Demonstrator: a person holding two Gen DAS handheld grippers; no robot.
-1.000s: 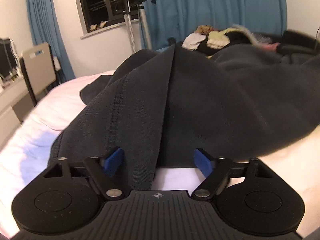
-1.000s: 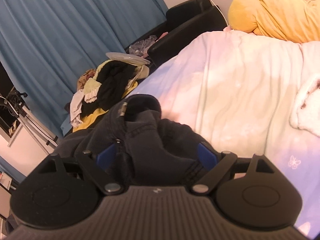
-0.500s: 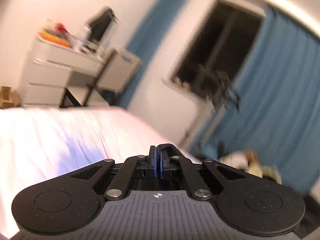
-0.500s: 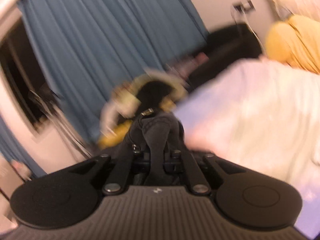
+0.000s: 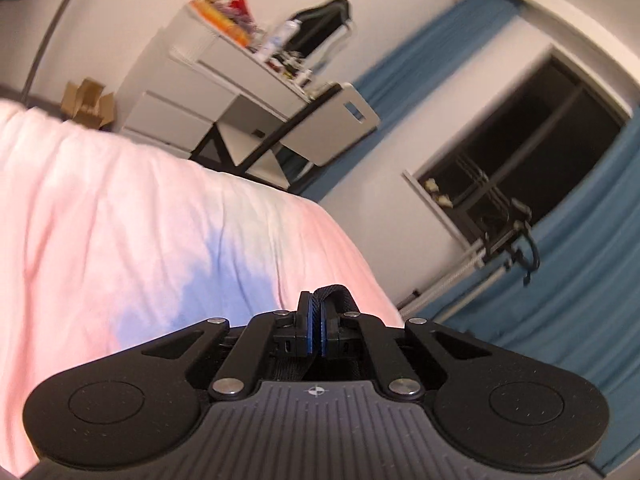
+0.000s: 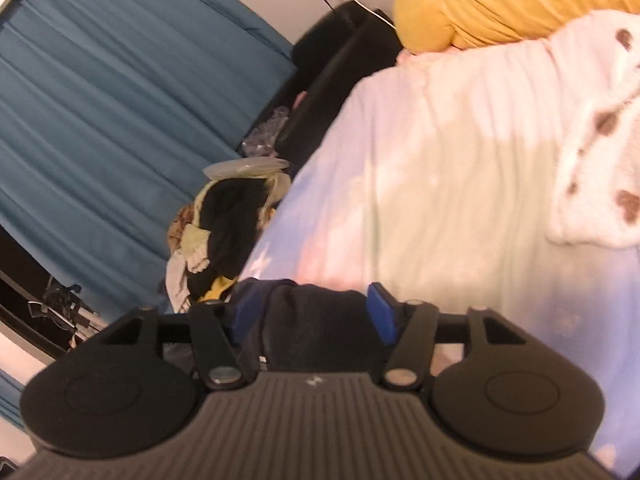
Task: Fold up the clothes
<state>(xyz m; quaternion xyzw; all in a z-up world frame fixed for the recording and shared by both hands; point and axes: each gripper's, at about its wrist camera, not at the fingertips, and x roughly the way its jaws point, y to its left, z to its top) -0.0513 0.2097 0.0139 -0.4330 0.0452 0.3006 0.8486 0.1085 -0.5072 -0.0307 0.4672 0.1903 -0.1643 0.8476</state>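
In the left wrist view my left gripper point(image 5: 317, 320) is shut on a fold of dark garment point(image 5: 335, 294); only a small black loop of it shows above the blue pads, held above the pastel bedsheet point(image 5: 120, 240). In the right wrist view my right gripper point(image 6: 312, 312) is open, its blue pads point(image 6: 382, 312) apart, with bunched dark garment point(image 6: 316, 328) lying between them over the bedsheet point(image 6: 440, 200). Most of the garment is hidden below both grippers.
A white desk with drawers point(image 5: 192, 92), a chair point(image 5: 332, 128) and a cardboard box point(image 5: 86, 100) stand past the bed's edge. A window point(image 5: 532, 152) and blue curtains point(image 6: 100, 100) line the wall. A clothes pile point(image 6: 224, 224), black armchair point(image 6: 332, 92), yellow pillow point(image 6: 500, 0) and spotted fleece point(image 6: 592, 160) are near.
My left gripper shut on the dark fabric and lifted and turned toward the desk. My right gripper shut on the garment half a second ago and now stands open again.
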